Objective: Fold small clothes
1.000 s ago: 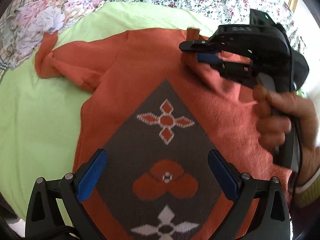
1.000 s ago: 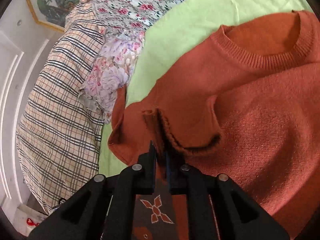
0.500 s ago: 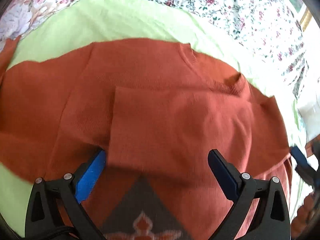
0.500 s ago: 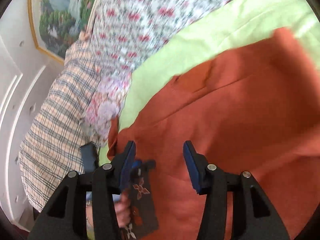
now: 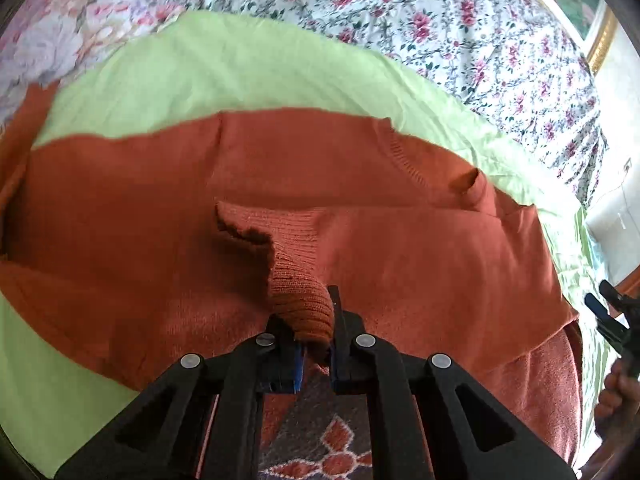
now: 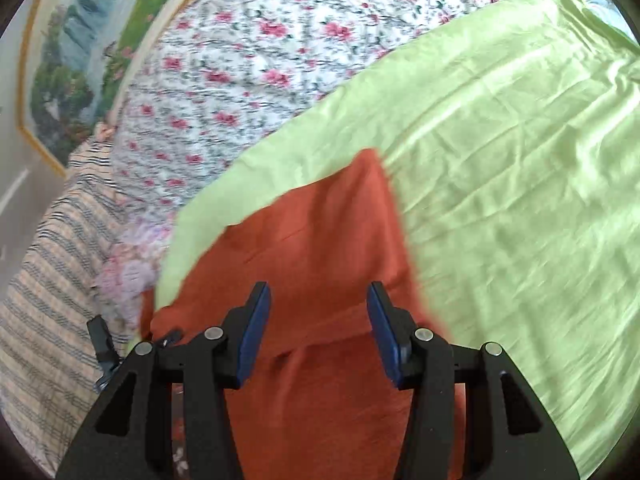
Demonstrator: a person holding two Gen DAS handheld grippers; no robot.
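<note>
An orange knit sweater [image 5: 400, 248] with a brown patterned front panel [image 5: 320, 432] lies on a light green sheet [image 5: 240, 76]. One sleeve lies folded across its chest. My left gripper [image 5: 314, 328] is shut on the ribbed cuff [image 5: 300, 288] of that sleeve and holds it up over the chest. My right gripper [image 6: 316, 332] is open and empty above the sweater's shoulder [image 6: 320, 248]; it also shows at the right edge of the left wrist view [image 5: 612, 316].
A floral bedspread [image 5: 440, 20] lies beyond the green sheet. A plaid pillow [image 6: 44, 300] and a pale floral pillow [image 5: 48, 32] sit to the left. A framed painting [image 6: 80, 52] hangs on the wall. Bare green sheet [image 6: 520, 200] lies right of the sweater.
My right gripper let go of the sleeve cuff, opened and drew away to the right. My left gripper moved up over the chest and shut on that cuff.
</note>
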